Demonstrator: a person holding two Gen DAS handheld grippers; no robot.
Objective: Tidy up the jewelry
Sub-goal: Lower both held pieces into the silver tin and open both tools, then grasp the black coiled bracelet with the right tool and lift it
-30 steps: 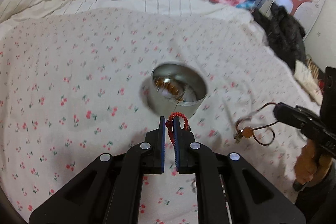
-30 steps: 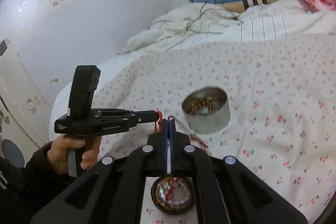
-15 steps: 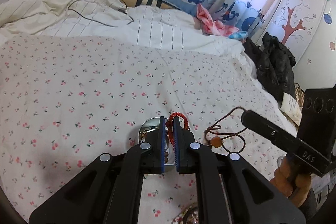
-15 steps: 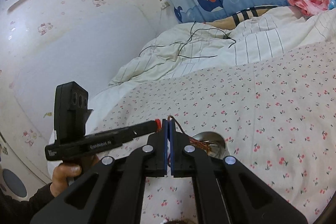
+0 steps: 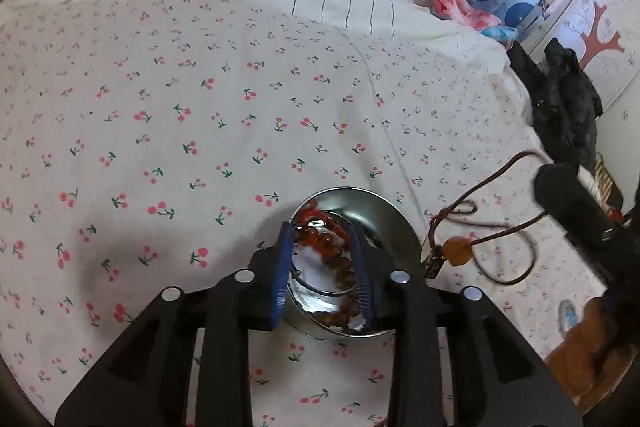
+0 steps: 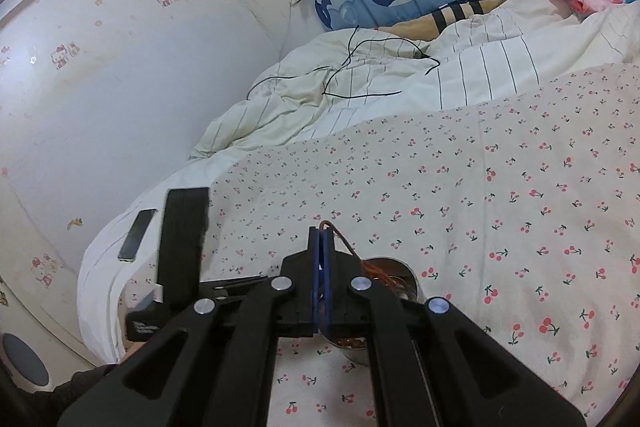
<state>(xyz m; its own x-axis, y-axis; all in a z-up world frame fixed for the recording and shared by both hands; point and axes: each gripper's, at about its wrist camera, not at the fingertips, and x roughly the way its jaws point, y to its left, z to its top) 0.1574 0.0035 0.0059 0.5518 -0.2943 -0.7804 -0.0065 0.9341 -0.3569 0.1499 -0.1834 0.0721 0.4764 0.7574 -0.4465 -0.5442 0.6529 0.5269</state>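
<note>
A tin [image 5: 394,223] stands on the bedsheet [image 5: 200,115]. Bracelets [image 5: 332,251] lie in the tin. The left gripper [image 5: 322,269] sits directly above it. A cord necklace [image 5: 472,231] hangs right of the tin from the right gripper [image 6: 320,267]. A phone [image 6: 137,235] lies at the bed's left edge.

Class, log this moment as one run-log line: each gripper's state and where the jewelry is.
left gripper: open over tin | red cord: in tin | right gripper: shut on brown cord beside tin

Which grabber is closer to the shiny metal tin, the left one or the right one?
Left. The left gripper hangs open right over the metal tin, its fingers straddling the opening. The right gripper is off to the tin's right side, shut on the brown cord necklace.
</note>
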